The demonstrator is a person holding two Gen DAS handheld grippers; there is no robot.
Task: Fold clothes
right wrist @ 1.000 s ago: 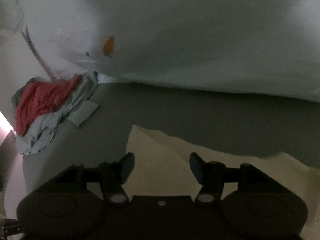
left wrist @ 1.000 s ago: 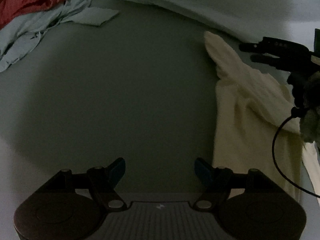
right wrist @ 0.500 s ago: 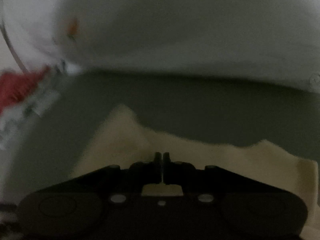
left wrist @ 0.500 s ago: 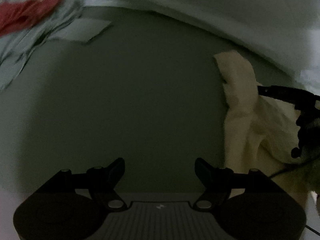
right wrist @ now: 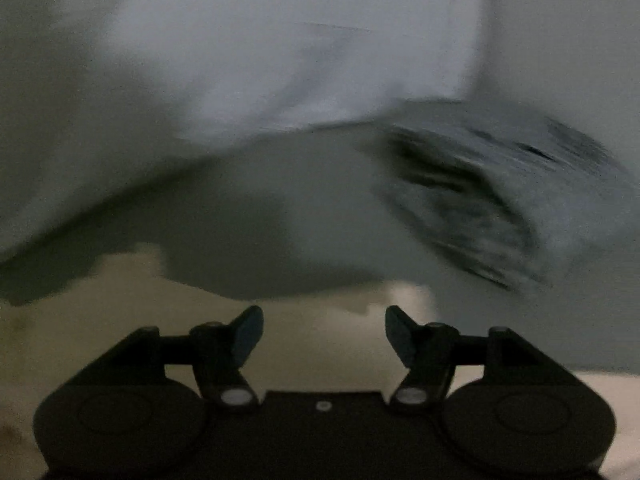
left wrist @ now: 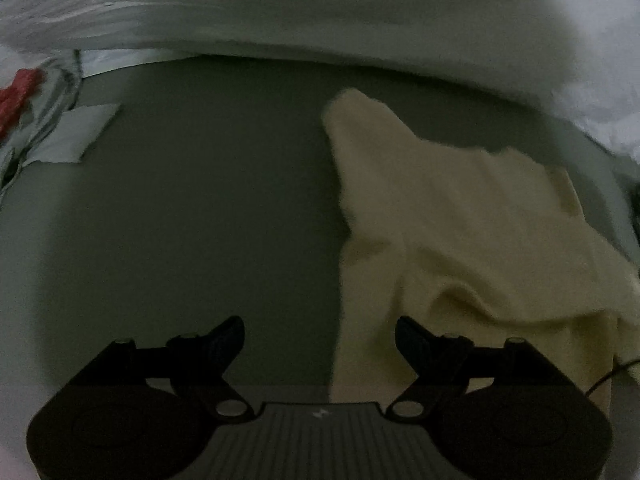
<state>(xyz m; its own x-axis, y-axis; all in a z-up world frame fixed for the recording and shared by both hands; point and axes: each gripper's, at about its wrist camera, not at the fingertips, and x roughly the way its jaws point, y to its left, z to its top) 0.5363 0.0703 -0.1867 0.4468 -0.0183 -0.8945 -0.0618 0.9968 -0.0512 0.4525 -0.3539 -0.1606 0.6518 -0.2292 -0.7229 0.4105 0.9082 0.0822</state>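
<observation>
A cream garment [left wrist: 448, 232] lies rumpled on the grey-green surface [left wrist: 200, 220], right of centre in the left wrist view, one sleeve pointing away. My left gripper [left wrist: 320, 340] is open and empty, low over the surface, its right finger over the garment's near edge. In the right wrist view the same cream garment [right wrist: 312, 320] lies under and just beyond my right gripper [right wrist: 324, 334], which is open and empty. That view is blurred.
A pile of pale grey and red clothes [left wrist: 36, 120] lies at the far left. White bedding [left wrist: 360, 20] bulges along the far edge. A dark blurred patterned thing [right wrist: 480, 200] shows at the right in the right wrist view.
My right gripper shut on the cream garment half a second ago and is now open and has swung right. The garment now lies more spread out. The left view has shifted right towards it.
</observation>
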